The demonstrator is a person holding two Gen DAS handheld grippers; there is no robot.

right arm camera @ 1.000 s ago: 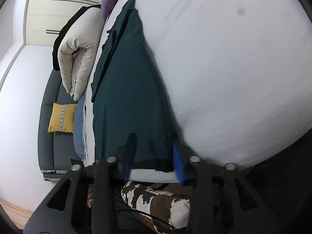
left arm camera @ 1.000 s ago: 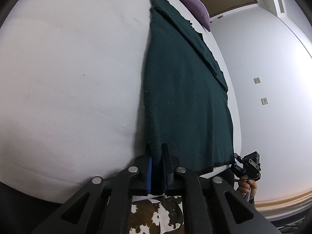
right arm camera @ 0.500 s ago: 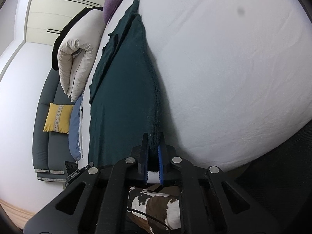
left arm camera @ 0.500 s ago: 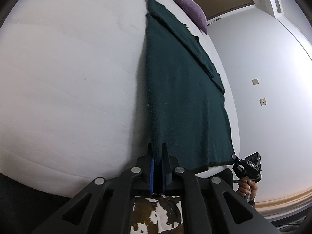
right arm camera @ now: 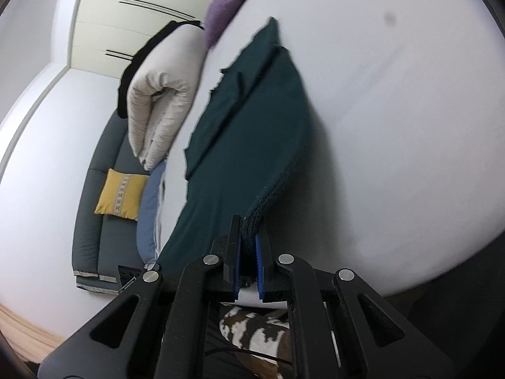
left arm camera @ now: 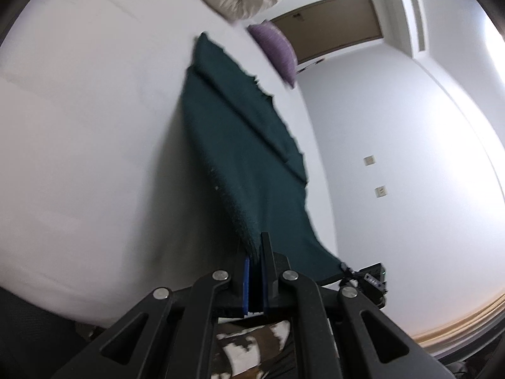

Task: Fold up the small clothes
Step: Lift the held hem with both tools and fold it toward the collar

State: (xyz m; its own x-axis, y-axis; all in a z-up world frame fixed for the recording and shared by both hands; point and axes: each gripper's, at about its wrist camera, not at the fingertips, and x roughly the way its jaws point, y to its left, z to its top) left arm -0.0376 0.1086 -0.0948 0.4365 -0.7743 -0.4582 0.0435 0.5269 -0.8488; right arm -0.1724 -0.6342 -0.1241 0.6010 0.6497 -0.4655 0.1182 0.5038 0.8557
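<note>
A dark green knitted garment (left arm camera: 249, 158) lies lengthwise on the white bed (left arm camera: 82, 132), its near end lifted off the sheet. My left gripper (left arm camera: 255, 249) is shut on the garment's near left corner. The same green garment (right arm camera: 252, 132) fills the middle of the right wrist view, where my right gripper (right arm camera: 249, 237) is shut on its near right corner. The near hem hangs taut between the two grips, and the other gripper (left arm camera: 366, 279) shows at the hem's far corner in the left wrist view. A folded sleeve lies along the garment's top.
A rolled beige duvet (right arm camera: 161, 101) and a purple pillow (right arm camera: 225, 6) lie at the head of the bed. A grey sofa with a yellow cushion (right arm camera: 121, 194) stands beside the bed. A brown door (left arm camera: 331, 23) and white wall lie beyond. Cow-patterned fabric (right arm camera: 255, 325) is below the grippers.
The right gripper's jaws closed onto the garment's corner. Both grippers then rose, lifting the near hem off the bed; both views tilted up to show more of the room.
</note>
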